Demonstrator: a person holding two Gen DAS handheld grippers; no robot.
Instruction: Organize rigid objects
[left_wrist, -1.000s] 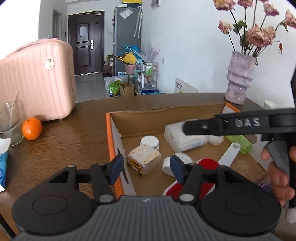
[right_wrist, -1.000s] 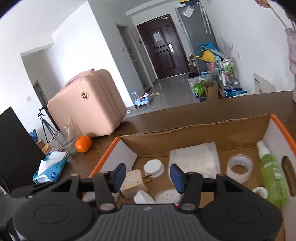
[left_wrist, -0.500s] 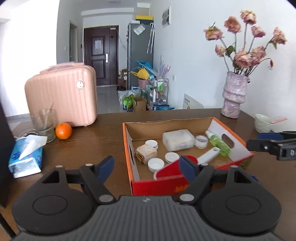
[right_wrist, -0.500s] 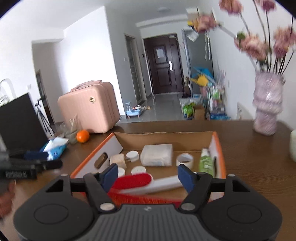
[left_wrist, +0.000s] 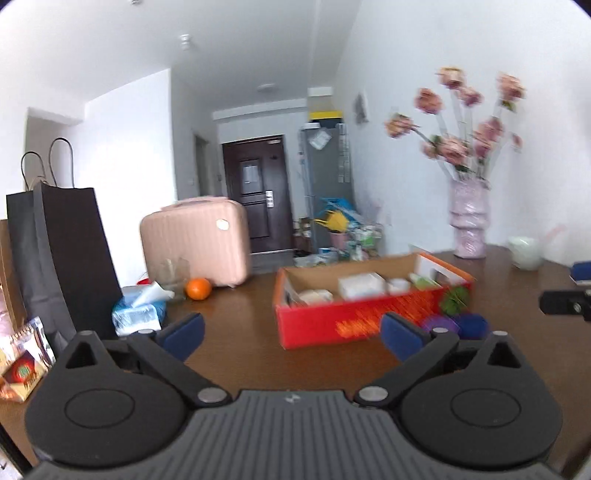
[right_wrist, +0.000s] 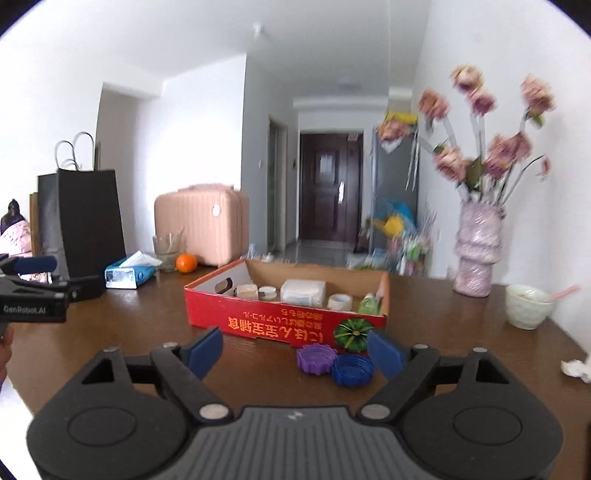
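A red cardboard box (right_wrist: 280, 325) (left_wrist: 351, 321) stands on the brown table and holds a white packet (right_wrist: 303, 291), a tape roll (right_wrist: 339, 302), a green spray bottle (right_wrist: 368, 305) and white caps. A purple ridged lid (right_wrist: 316, 359) and a blue ridged lid (right_wrist: 351, 371) lie on the table in front of the box. My right gripper (right_wrist: 295, 350) is open and empty, just short of the lids. My left gripper (left_wrist: 291, 332) is open and empty, held back from the box. The view is blurred.
A pink case (right_wrist: 201, 225), an orange (right_wrist: 185, 263), a glass (right_wrist: 168, 251), a tissue pack (right_wrist: 129, 273) and a black paper bag (right_wrist: 85, 221) stand at the left. A vase of flowers (right_wrist: 478, 254) and a bowl (right_wrist: 528, 310) stand at the right.
Both grippers have pulled back and up from the box, opening wider. The box now looks smaller and farther. The two ridged lids have come into view.
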